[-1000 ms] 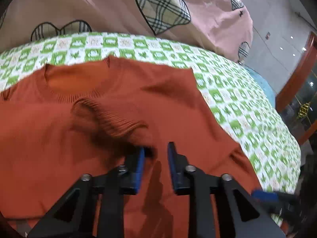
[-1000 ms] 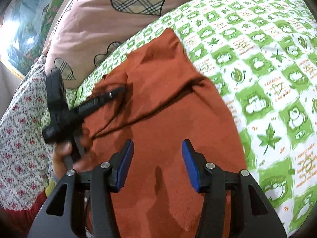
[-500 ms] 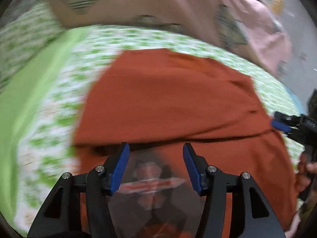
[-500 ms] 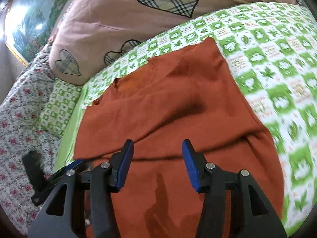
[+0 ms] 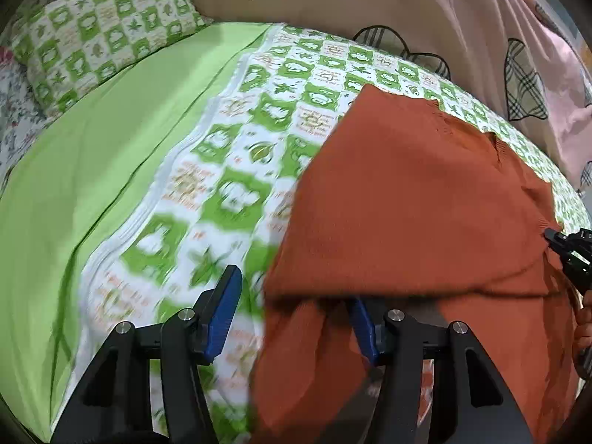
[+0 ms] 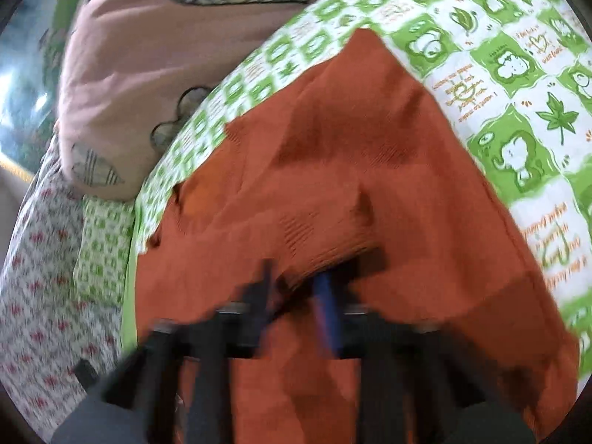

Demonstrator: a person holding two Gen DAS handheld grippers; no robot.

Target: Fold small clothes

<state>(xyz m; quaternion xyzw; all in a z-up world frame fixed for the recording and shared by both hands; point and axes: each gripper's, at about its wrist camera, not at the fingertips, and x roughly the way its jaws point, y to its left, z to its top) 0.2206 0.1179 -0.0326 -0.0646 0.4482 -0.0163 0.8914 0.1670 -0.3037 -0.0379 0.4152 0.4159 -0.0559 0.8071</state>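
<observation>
Bedding comes first: you work on a green and white patterned sheet [image 5: 229, 170], with a plain green sheet [image 5: 111, 148] beside it and a pink quilt with check hearts [image 5: 425, 18] behind.

On the patterned sheet lies your orange knit sweater [image 5: 414, 199]. Its top part is folded over, and the folded edge runs across just in front of your left gripper.

It looks soft and light. It will bend and sag, not stay stiff, and the knit should not slip much. Hold it at an edge or a corner and take both layers, so the fold stays neat.

Your left gripper [image 5: 292, 314] is spread wide. One blue pad [image 5: 222, 310] sits over the sheet, and the other is tucked under the sweater's folded edge. It pinches nothing yet.

Your right gripper [image 6: 296, 296] is blurry, but it is pressed together and pinches the sweater's edge. In the left view, its black tip [image 5: 555, 238] bites the cloth at the right side.
</observation>
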